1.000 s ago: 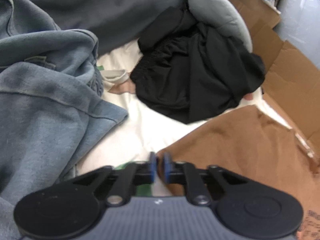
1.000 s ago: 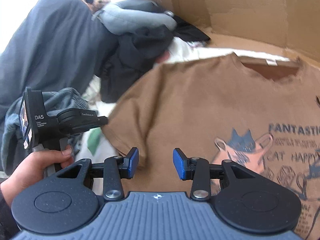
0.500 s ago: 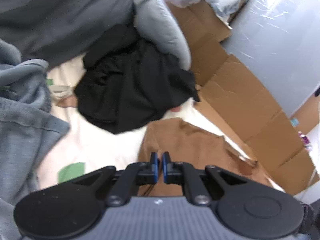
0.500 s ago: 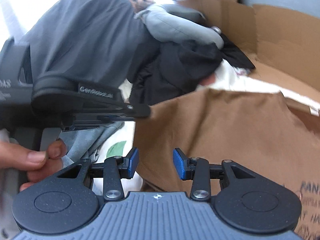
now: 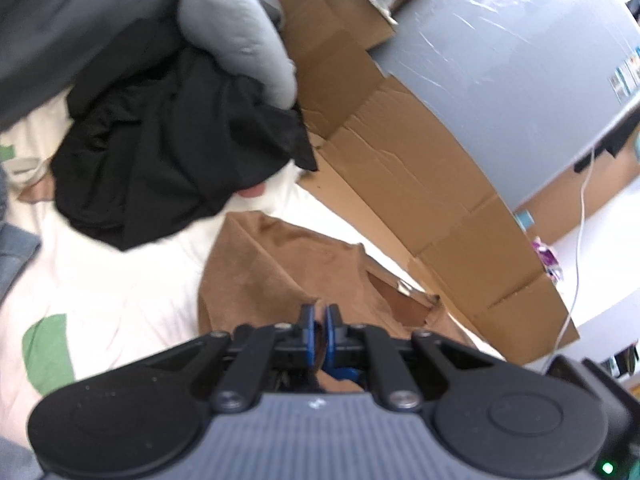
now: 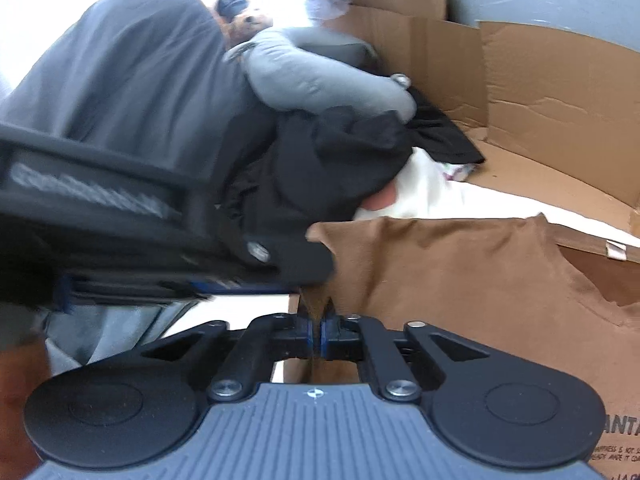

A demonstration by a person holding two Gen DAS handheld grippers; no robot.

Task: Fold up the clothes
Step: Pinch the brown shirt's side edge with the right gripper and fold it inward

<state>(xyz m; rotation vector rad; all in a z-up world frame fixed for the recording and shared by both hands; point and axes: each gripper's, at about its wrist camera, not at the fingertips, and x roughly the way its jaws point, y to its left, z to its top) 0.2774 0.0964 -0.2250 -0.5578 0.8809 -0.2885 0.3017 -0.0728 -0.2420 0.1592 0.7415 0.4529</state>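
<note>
since the earlier frame the brown t-shirt (image 6: 460, 280) no longer lies flat: its left side is lifted off the white bedsheet (image 5: 120, 280) and hangs in a raised fold, and the left wrist view has swung up to take in more of the cardboard sheets (image 5: 420, 160) and the grey wall (image 5: 520, 60). the left gripper, a small dark shape off to the left of the right wrist view a second ago, is now large and blurred right beside the right one. the black garment (image 5: 168, 152) and grey pillow (image 5: 236, 36) lie where they were.

the right gripper (image 6: 318, 316) has just been closing, with the shirt's edge between its blue pads; it is now clenched on that fold. the left gripper (image 5: 318, 320) is nearly closed, grasping the same brown shirt, its jaws having just eased apart a little; brown fabric shows in the slim gap.

printed on the shirt, at the right edge of the right wrist view, only "anta" (image 6: 622, 426) can be read; smaller lines below it are too small to read.
</note>
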